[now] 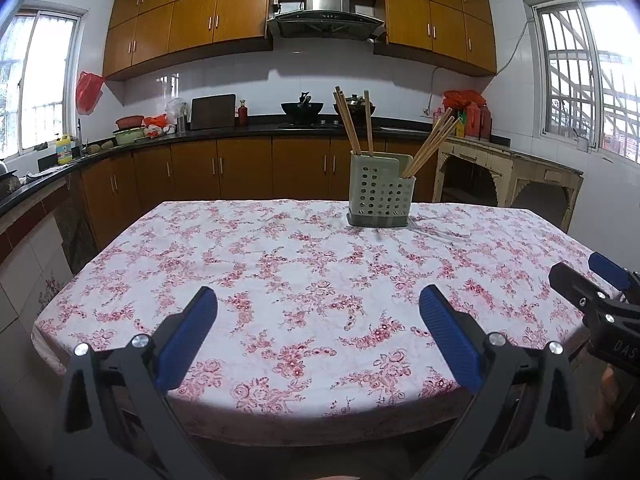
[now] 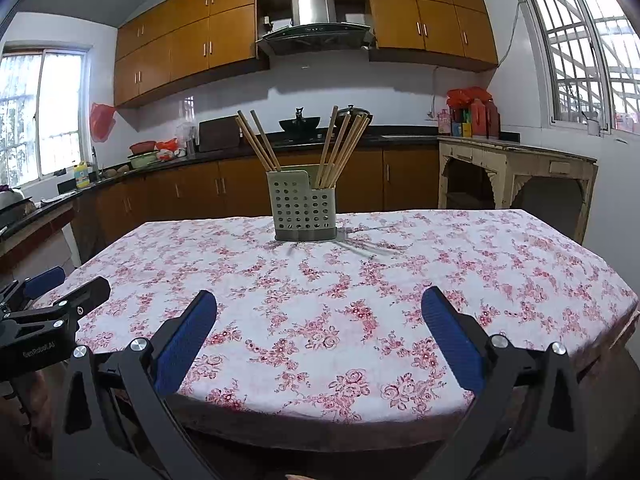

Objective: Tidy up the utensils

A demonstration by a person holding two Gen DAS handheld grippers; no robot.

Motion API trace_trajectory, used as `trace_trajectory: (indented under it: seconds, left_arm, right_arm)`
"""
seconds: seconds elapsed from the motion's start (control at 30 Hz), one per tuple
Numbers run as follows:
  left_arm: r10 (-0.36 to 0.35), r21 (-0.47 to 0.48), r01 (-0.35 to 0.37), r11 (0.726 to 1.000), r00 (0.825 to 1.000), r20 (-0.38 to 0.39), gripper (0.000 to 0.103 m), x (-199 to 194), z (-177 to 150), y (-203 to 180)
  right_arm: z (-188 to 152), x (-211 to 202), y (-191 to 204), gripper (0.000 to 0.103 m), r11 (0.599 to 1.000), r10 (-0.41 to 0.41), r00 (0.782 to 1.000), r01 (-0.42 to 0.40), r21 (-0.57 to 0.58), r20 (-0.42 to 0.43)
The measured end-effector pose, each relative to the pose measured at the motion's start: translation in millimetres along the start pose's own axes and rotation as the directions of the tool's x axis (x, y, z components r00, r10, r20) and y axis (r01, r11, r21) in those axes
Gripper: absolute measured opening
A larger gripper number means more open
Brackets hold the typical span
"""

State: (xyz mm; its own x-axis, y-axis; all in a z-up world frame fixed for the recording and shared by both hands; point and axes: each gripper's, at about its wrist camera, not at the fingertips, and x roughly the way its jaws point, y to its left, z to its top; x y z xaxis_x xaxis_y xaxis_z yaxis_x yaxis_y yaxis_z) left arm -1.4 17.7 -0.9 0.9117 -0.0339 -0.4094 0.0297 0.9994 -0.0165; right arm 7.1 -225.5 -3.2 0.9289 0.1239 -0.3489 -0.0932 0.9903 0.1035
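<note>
A pale green perforated utensil holder stands at the far side of the table with the floral cloth. Wooden chopsticks stand in its two compartments, some leaning left, some right. It also shows in the right wrist view with its chopsticks. My left gripper is open and empty above the near table edge. My right gripper is open and empty beside it. The right gripper shows at the left wrist view's right edge; the left gripper shows at the right wrist view's left edge.
A kitchen counter with woks, a cutting board and bowls runs behind the table. An old cream side table stands at the back right. Brown cabinets line the wall. Windows are on both sides.
</note>
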Motion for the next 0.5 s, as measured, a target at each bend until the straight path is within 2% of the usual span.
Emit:
trace_trajectory:
  seconds: [0.5]
  left_arm:
    - [0.0, 0.0, 0.0, 1.0, 1.0, 0.0, 0.099, -0.1, 0.2, -0.9]
  right_arm:
    - [-2.5, 1.2, -1.3, 0.101, 1.0, -0.003, 1.0, 0.003, 0.006, -0.004]
